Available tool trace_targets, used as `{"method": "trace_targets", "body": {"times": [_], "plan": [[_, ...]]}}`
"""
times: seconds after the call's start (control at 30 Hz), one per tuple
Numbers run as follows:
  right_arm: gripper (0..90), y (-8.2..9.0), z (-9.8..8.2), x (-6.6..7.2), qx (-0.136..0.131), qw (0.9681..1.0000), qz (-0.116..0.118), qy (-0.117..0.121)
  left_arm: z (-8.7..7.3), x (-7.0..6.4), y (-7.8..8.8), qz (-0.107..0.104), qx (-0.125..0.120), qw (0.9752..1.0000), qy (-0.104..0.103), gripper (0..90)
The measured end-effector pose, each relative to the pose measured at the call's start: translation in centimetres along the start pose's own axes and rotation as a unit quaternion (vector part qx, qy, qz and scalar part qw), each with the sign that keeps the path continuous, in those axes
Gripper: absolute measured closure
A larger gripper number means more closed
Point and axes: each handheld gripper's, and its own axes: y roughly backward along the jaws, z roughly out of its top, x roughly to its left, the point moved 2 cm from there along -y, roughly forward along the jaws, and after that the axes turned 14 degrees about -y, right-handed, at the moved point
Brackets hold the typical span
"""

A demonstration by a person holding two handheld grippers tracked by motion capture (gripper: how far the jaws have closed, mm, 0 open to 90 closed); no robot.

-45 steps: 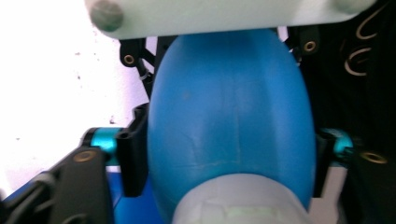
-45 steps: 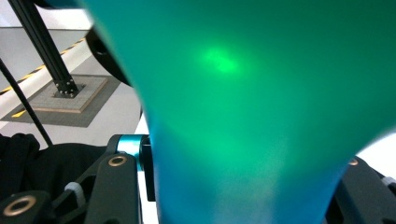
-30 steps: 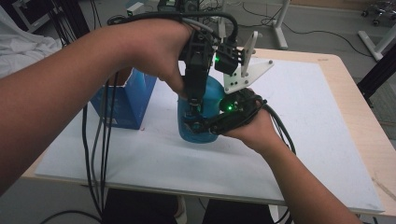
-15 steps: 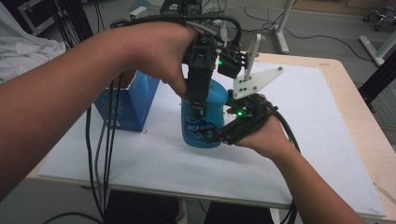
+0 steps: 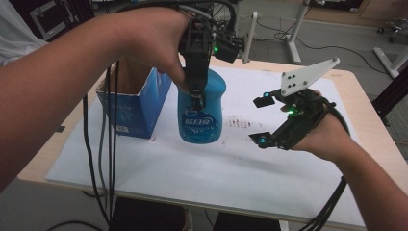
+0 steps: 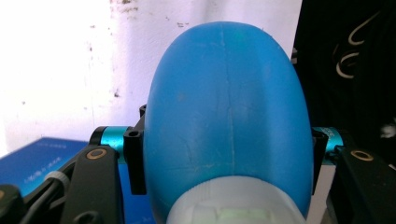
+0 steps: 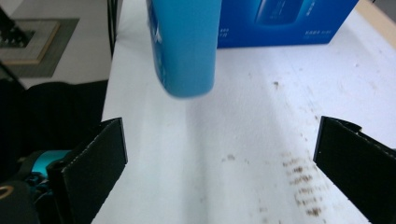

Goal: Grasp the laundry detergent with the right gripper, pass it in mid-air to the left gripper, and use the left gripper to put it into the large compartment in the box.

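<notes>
While the left tool (image 5: 196, 94) pinches the blue bottle (image 5: 202, 113), the right tool (image 5: 263, 120) has just spread wide, empty.

From the left gripper view, I see the blue bottle (image 6: 226, 116) covering my jaws' pads, and its white cap (image 6: 233, 205) runs off the bottom edge. The bottle's label (image 5: 198, 120) stays too small to read, and its top leaves my right gripper view.
</notes>
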Motion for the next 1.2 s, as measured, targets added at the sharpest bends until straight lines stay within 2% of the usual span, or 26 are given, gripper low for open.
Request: {"method": "trace_targets", "body": {"times": [0.17, 0.3, 0.37, 0.4, 0.5, 0.53, 0.57, 0.6, 0.63, 0.67, 0.7, 0.73, 0.77, 0.8, 0.83, 0.87, 0.9, 0.93, 0.97, 1.0, 1.03, 1.07, 1.1, 1.13, 1.17, 1.2], "plan": [[0.8, 1.6, 1.2, -0.3, 0.055, 0.9980, -0.024, 0.019, -1.0, 0.3, 1.7, -0.006, -0.013, 0.9987, 0.049, 38.6], [0.7, 3.0, 2.0, -0.9, 0.120, 0.9912, -0.046, 0.032, -2.1, 0.7, 3.4, -0.001, -0.022, 0.9947, 0.100, 38.5], [0.7, 3.9, 2.5, -1.1, 0.146, 0.9867, -0.058, 0.041, -3.0, 1.0, 4.5, 0.000, -0.028, 0.9899, 0.139, 38.5], [0.7, 4.3, 2.7, -1.2, 0.156, 0.9852, -0.060, 0.040, -3.7, 1.2, 5.3, 0.001, -0.034, 0.9842, 0.174, 38.6], [0.7, 5.5, 3.5, -1.5, 0.188, 0.9782, -0.073, 0.050, -5.2, 1.6, 7.1, 0.009, -0.040, 0.9723, 0.230, 38.5], [0.7, 5.9, 3.8, -1.5, 0.197, 0.9760, -0.077, 0.052, -5.5, 1.6, 7.5, 0.012, -0.040, 0.9701, 0.239, 38.5], [0.7, 5.9, 3.8, -1.5, 0.197, 0.9760, -0.077, 0.052, -5.5, 1.6, 7.5, 0.012, -0.040, 0.9701, 0.239, 38.5], [0.7, 6.1, 3.9, -1.5, 0.200, 0.9749, -0.080, 0.054, -6.1, 1.8, 8.1, 0.016, -0.040, 0.9643, 0.261, 38.5], [0.8, 6.6, 4.3, -1.5, 0.209, 0.9724, -0.087, 0.058, -7.1, 2.1, 9.0, 0.022, -0.042, 0.9537, 0.297, 38.4], [0.8, 6.6, 4.3, -1.5, 0.209, 0.9724, -0.087, 0.058, -7.1, 2.1, 9.0, 0.022, -0.042, 0.9537, 0.297, 38.5], [0.8, 6.8, 4.5, -1.5, 0.212, 0.9711, -0.090, 0.062, -8.2, 2.3, 9.8, 0.028, -0.044, 0.9405, 0.336, 38.5], [0.8, 6.8, 4.5, -1.5, 0.212, 0.9711, -0.090, 0.062, -8.2, 2.3, 9.8, 0.028, -0.044, 0.9405, 0.336, 38.5], [0.8, 6.8, 4.7, -1.4, 0.216, 0.9703, -0.089, 0.065, -9.3, 2.6, 10.4, 0.033, -0.046, 0.9271, 0.370, 38.5], [0.8, 6.8, 4.7, -1.4, 0.216, 0.9703, -0.089, 0.065, -9.3, 2.6, 10.4, 0.033, -0.046, 0.9271, 0.370, 38.5], [0.8, 6.7, 4.7, -1.4, 0.217, 0.9700, -0.089, 0.065, -10.7, 3.0, 11.0, 0.041, -0.044, 0.9108, 0.408, 38.5], [0.8, 6.7, 4.7, -1.4, 0.217, 0.9700, -0.089, 0.065, -10.7, 3.0, 11.0, 0.041, -0.044, 0.9108, 0.408, 38.5], [0.8, 6.6, 4.7, -1.4, 0.219, 0.9691, -0.089, 0.069, -11.9, 3.2, 11.4, 0.049, -0.042, 0.8941, 0.443, 38.5], [0.8, 6.6, 4.7, -1.4, 0.219, 0.9691, -0.089, 0.069, -11.9, 3.2, 11.4, 0.049, -0.042, 0.8941, 0.443, 38.5], [0.8, 6.4, 4.6, -1.3, 0.223, 0.9683, -0.089, 0.070, -13.0, 3.5, 11.5, 0.052, -0.035, 0.8816, 0.468, 38.4], [0.8, 6.4, 4.6, -1.3, 0.223, 0.9683, -0.089, 0.070, -13.0, 3.5, 11.5, 0.052, -0.035, 0.8816, 0.468, 38.5], [0.8, 6.3, 4.6, -1.4, 0.224, 0.9678, -0.091, 0.071, -13.9, 3.7, 11.5, 0.057, -0.022, 0.8714, 0.487, 38.5], [0.8, 6.3, 4.6, -1.4, 0.224, 0.9678, -0.091, 0.071, -13.9, 3.7, 11.5, 0.057, -0.022, 0.8714, 0.487, 38.5], [0.8, 6.3, 4.6, -1.4, 0.226, 0.9675, -0.090, 0.071, -14.5, 3.8, 11.4, 0.057, -0.014, 0.8649, 0.498, 38.5], [0.8, 6.3, 4.6, -1.4, 0.226, 0.9675, -0.090, 0.071, -14.9, 3.9, 11.3, 0.058, -0.006, 0.8620, 0.503, 38.5], [0.8, 6.2, 4.5, -1.4, 0.227, 0.9673, -0.090, 0.069, -15.4, 4.1, 11.0, 0.061, 0.003, 0.8566, 0.512, 38.5], [0.8, 6.2, 4.5, -1.4, 0.227, 0.9673, -0.090, 0.069, -15.4, 4.1, 11.0, 0.061, 0.003, 0.8566, 0.512, 38.5]]}}
